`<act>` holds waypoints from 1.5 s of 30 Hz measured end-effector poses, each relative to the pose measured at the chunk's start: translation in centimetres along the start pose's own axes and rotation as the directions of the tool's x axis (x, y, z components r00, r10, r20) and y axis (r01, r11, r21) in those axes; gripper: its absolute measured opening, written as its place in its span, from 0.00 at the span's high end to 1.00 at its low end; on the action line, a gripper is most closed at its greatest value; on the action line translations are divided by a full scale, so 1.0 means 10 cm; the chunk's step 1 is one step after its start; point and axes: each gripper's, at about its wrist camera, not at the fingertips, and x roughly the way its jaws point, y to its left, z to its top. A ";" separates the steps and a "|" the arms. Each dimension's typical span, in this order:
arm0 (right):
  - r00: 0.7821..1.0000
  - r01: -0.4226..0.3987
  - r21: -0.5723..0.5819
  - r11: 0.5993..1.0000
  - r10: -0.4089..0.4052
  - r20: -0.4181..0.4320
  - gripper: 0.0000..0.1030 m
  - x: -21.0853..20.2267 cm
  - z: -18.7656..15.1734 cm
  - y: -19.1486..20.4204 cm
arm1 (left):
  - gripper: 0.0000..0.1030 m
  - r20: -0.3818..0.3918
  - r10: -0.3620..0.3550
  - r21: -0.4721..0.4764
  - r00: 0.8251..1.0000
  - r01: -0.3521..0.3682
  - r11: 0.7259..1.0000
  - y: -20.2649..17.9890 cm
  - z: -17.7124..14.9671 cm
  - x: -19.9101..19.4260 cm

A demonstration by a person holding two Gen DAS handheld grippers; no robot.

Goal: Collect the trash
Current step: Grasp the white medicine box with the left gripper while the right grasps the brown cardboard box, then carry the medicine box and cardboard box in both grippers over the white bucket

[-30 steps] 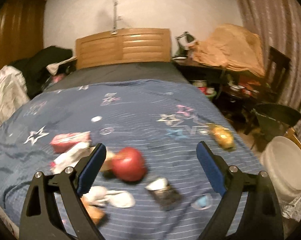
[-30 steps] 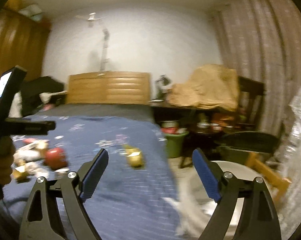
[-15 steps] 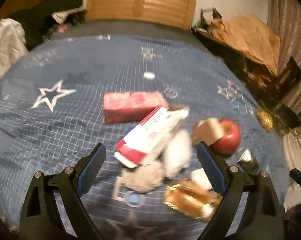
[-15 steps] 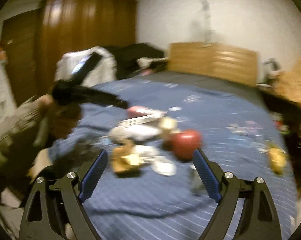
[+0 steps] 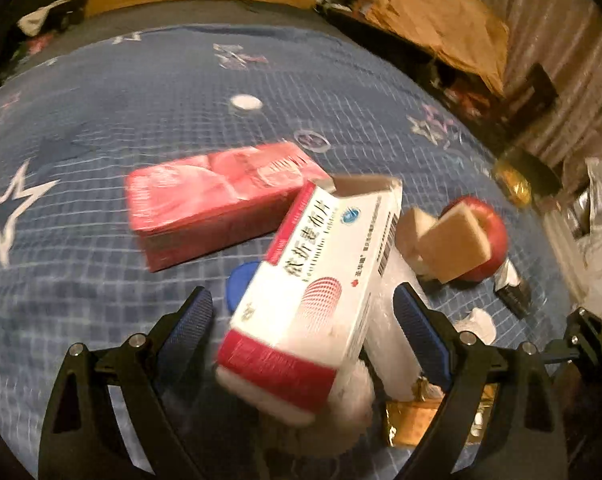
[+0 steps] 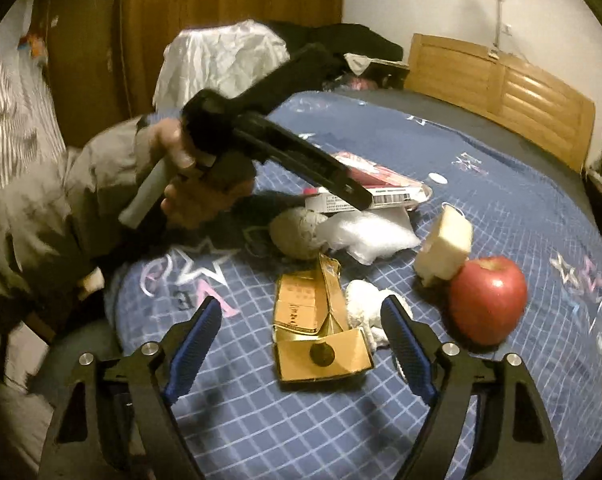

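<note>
While both tools hang over the litter, the scene reads so:
Bed [image 5: 101, 92]: blue star-patterned cover carrying all the trash.
Left tool [image 5: 303, 312]: jaws wide apart, white-and-red medicine box [image 5: 317, 292] between them, pads not pressing it.
Right tool [image 6: 301, 334]: jaws have just been closing, not yet shut; flattened gold carton [image 6: 317, 332] lies between them, untouched.
Red tissue pack [image 5: 217, 204]: just behind the medicine box.
Apple [image 6: 487, 300]: right of the carton, a tan sponge block [image 6: 445, 248] leaning on it.
White wad [image 6: 361, 310]: beside the carton.
</note>
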 end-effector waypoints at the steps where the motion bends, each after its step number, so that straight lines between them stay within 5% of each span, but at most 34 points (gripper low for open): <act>1: 0.999 0.026 -0.042 0.999 -0.027 -0.024 0.31 0.07 0.00 0.06 | 0.14 -0.016 -0.002 0.011 1.000 0.002 1.000 -0.01 0.01 0.06; 5: 0.994 0.067 -0.081 0.994 -0.073 -0.076 0.53 0.25 -0.05 0.08 | 0.19 -0.035 -0.042 0.015 0.998 0.043 0.999 0.01 0.02 0.17; 8: 0.996 0.066 -0.050 0.997 -0.069 -0.064 0.57 0.28 -0.07 0.04 | 0.43 -0.029 -0.096 0.020 0.995 0.096 0.995 -0.01 0.02 0.16; 12: 0.997 0.072 -0.027 0.997 -0.073 -0.031 0.62 0.22 -0.06 0.02 | 0.50 0.007 -0.075 0.051 0.997 0.075 0.996 -0.06 -0.01 0.06; 23: 0.998 0.013 0.142 0.990 -0.022 0.060 0.62 -0.66 -0.26 -0.23 | 0.50 0.210 0.003 -0.022 0.978 0.001 1.000 -0.02 -0.17 -0.84; 29: 0.982 0.183 0.337 0.923 -0.190 -0.012 0.62 -1.27 -0.91 -0.57 | 0.50 0.273 0.082 0.002 0.958 -0.085 0.996 -0.42 -0.92 -1.35; 34: 0.959 0.269 0.508 0.818 -0.276 -0.063 0.62 -1.37 -1.35 -0.84 | 0.50 0.237 0.165 0.028 0.957 -0.176 0.984 -0.85 -1.45 -1.14; 36: 0.959 0.263 0.549 0.794 -0.278 -0.059 0.61 -1.30 -1.44 -0.89 | 0.50 0.232 0.239 0.007 0.943 -0.247 0.969 -0.91 -1.54 -0.98; 38: 0.960 0.254 0.562 0.787 -0.276 -0.048 0.57 -1.23 -1.49 -0.88 | 0.50 0.218 0.313 -0.006 0.924 -0.320 0.948 -0.94 -1.57 -0.79; 42: 0.965 0.222 0.574 0.788 -0.261 -0.015 0.52 -1.20 -1.56 -0.89 | 0.44 0.202 0.357 -0.045 0.912 -0.355 0.934 -0.92 -1.62 -0.57; 45: 0.967 0.209 0.569 0.795 -0.254 0.000 0.39 -1.22 -1.53 -0.84 | 0.28 0.202 0.302 -0.067 0.932 -0.294 0.953 -0.88 -1.61 -0.63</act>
